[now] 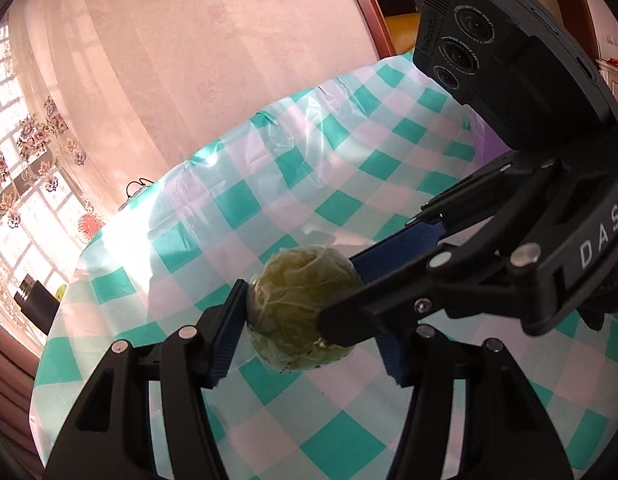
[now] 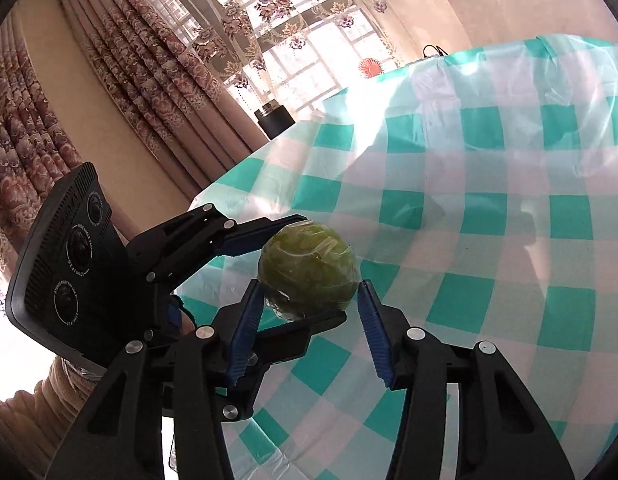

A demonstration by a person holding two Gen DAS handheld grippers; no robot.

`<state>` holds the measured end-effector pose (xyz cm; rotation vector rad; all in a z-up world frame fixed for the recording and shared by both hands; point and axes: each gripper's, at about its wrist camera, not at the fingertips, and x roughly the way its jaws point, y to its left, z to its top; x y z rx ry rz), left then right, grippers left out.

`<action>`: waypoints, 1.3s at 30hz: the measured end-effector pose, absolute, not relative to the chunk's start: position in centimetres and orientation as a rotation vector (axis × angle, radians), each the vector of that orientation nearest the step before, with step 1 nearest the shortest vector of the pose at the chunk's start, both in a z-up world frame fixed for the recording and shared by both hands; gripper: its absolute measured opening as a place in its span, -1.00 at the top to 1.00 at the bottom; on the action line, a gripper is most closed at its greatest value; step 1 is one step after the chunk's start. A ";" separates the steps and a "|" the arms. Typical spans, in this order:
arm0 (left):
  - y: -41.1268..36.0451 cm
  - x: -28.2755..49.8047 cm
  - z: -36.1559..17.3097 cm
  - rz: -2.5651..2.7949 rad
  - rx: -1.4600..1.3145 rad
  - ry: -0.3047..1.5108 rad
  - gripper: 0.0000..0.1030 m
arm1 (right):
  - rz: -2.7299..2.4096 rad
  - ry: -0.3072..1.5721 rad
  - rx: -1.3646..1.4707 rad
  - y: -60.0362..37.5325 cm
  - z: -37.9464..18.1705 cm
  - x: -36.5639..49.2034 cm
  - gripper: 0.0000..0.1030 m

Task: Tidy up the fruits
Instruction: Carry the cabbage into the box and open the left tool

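Note:
A round green fruit wrapped in clear film hangs above the checked table, with both grippers on it. In the left wrist view my left gripper reaches in from below and its left pad presses the fruit's side. Its right pad is partly hidden behind the other gripper's finger. My right gripper enters from the right, with one finger behind the fruit and one in front. In the right wrist view my right gripper has both pad tips against the fruit, and the left gripper clamps it from above and below.
The teal and white checked cloth lies under clear plastic sheeting. A black box stands beyond the table's far edge by the window curtains. A black cable sits at the far edge. A person's knitted sleeve shows low left.

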<state>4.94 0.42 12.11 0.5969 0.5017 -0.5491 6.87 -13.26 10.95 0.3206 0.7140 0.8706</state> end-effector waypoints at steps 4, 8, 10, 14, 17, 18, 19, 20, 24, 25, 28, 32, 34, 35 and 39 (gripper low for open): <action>-2.7 1.3 16.0 -0.601 0.637 0.417 -0.15 | 0.785 0.607 0.307 -16.4 14.7 1.9 0.10; -8.2 -2.2 19.0 -0.682 0.676 0.329 -0.15 | 0.630 0.527 0.294 -21.5 18.0 -3.5 0.13; -11.7 -3.6 19.7 -0.747 0.680 0.291 -0.15 | 0.553 0.513 0.299 -24.7 19.0 -5.7 0.13; -19.3 -6.0 18.9 -0.879 0.692 0.242 -0.16 | 0.398 0.526 0.312 -31.3 18.8 -9.4 0.13; -24.6 -7.0 16.7 -0.974 0.695 0.265 -0.16 | 0.294 0.576 0.340 -35.8 17.0 -11.0 0.14; -26.5 -7.5 15.8 -1.003 0.701 0.285 -0.16 | 0.260 0.599 0.350 -37.2 16.2 -11.3 0.14; -28.2 -7.7 14.9 -1.026 0.705 0.308 -0.16 | 0.226 0.629 0.361 -38.5 15.3 -11.5 0.14; -29.8 -7.8 13.8 -1.045 0.713 0.330 -0.16 | 0.198 0.657 0.372 -39.7 14.5 -11.6 0.14; -34.7 -8.4 10.7 -1.088 0.745 0.412 -0.16 | 0.125 0.750 0.416 -43.3 11.8 -11.8 0.13; -35.5 -8.3 10.3 -1.093 0.744 0.436 -0.16 | 0.116 0.764 0.432 -43.9 11.2 -11.9 0.13; -36.9 -8.4 9.3 -1.096 0.754 0.475 -0.18 | 0.103 0.781 0.459 -44.9 10.2 -12.1 0.12; -36.9 -8.4 8.6 -1.080 0.740 0.524 -0.44 | 0.068 0.780 0.463 -45.5 9.8 -12.6 -0.08; -36.4 -8.4 8.7 -1.069 0.717 0.528 -0.63 | 0.043 0.767 0.470 -45.7 9.7 -13.1 -0.44; -36.1 -8.4 8.8 -1.058 0.703 0.530 -0.69 | 0.050 0.754 0.479 -45.7 9.8 -13.4 -0.44; -35.4 -8.5 9.1 -1.002 0.666 0.524 -0.92 | 0.035 0.746 0.466 -45.6 10.6 -13.7 -0.62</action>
